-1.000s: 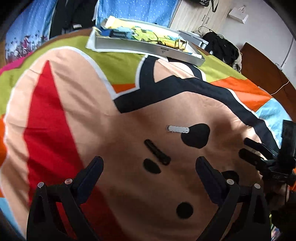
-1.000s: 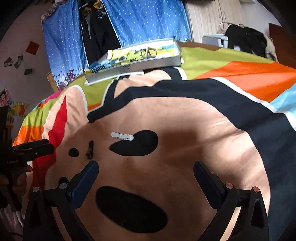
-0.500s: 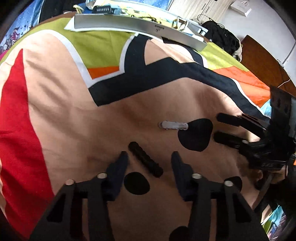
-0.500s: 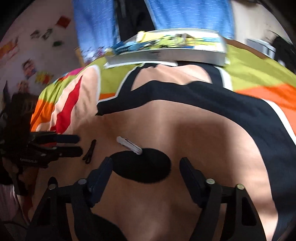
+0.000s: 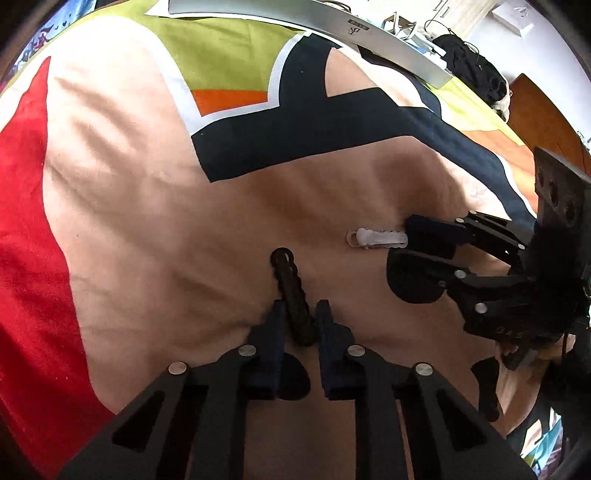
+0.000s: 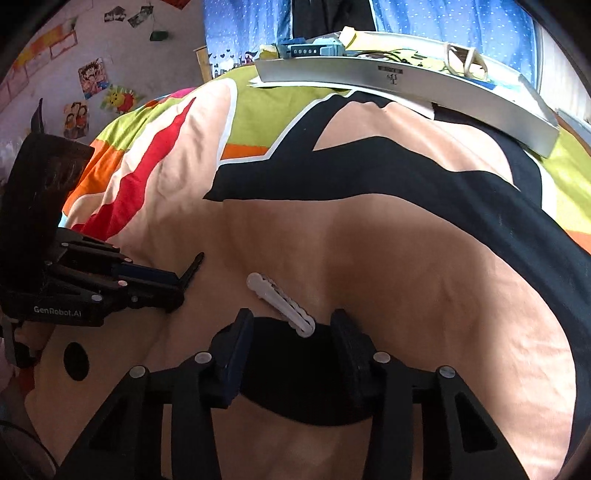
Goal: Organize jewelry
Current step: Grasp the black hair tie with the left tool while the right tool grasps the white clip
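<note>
A black hair clip (image 5: pixel 293 291) lies on the cartoon-print bedspread, and a white hair clip (image 5: pixel 376 238) lies just right of it. My left gripper (image 5: pixel 300 314) has its jaws closed around the near end of the black clip, also seen in the right wrist view (image 6: pixel 192 271). My right gripper (image 6: pixel 291 325) is open, its fingers either side of the near end of the white clip (image 6: pixel 280 304). In the left wrist view the right gripper (image 5: pixel 410 240) comes in from the right.
A long silver tray (image 6: pixel 406 83) with colourful items stands at the far edge of the bed, also in the left wrist view (image 5: pixel 332 26). A wall with posters is at the left (image 6: pixel 88 77). Dark clothes (image 5: pixel 476 74) lie beyond the bed.
Both grippers moved forward and down to the clips. The left jaws narrowed from wide open to closed on the black clip. The right jaws narrowed around the white clip.
</note>
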`<state>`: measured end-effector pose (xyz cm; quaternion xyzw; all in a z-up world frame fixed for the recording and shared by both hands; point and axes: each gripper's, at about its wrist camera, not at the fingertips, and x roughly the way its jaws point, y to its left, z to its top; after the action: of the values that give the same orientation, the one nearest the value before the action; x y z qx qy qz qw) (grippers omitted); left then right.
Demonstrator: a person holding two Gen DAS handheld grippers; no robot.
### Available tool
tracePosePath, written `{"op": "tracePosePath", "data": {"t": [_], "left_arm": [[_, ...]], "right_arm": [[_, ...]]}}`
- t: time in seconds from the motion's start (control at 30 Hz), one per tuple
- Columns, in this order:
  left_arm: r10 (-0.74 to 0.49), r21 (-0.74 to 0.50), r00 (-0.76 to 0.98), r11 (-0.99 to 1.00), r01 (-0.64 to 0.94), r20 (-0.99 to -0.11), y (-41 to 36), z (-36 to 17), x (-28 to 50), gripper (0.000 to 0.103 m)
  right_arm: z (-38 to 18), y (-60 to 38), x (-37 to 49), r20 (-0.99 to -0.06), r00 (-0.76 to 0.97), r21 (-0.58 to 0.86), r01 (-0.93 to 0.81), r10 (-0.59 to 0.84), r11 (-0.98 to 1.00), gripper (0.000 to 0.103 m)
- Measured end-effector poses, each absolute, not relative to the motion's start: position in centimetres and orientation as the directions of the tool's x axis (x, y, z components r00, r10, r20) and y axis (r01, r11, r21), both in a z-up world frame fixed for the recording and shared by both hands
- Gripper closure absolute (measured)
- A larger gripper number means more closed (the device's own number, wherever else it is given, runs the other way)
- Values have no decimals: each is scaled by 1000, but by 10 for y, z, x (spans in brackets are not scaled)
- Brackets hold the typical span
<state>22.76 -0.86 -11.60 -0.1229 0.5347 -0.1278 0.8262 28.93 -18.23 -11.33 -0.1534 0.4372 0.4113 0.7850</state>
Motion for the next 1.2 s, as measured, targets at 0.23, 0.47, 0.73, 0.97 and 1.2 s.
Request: {"op": "tracePosePath", "data": {"t": [0.23, 0.47, 0.73, 0.97, 1.2], "left_arm": [[-319, -331, 414, 943, 43, -853, -8, -116, 231, 90], [-300, -322, 425, 947, 22, -854, -8, -115, 230, 91], [-304, -332, 431, 943, 11, -850, -9, -114, 234, 91], [-305, -320, 447, 946, 44, -841, -6, -109, 228, 91], [-315, -335, 493, 941, 51, -811, 2, -94, 220, 92]], "right_arm": [[-122, -170, 295, -830, 275, 91, -791, 485, 605, 67], [-127, -165, 292, -844, 291, 48, -795, 450, 604, 70], [-132, -154, 283, -858, 300, 34, -777, 417, 629, 89], [-132, -157, 280, -847, 284, 124, -716, 449, 687, 99], [-121, -167, 263, -796, 331, 172, -678, 506, 714, 99]]}}
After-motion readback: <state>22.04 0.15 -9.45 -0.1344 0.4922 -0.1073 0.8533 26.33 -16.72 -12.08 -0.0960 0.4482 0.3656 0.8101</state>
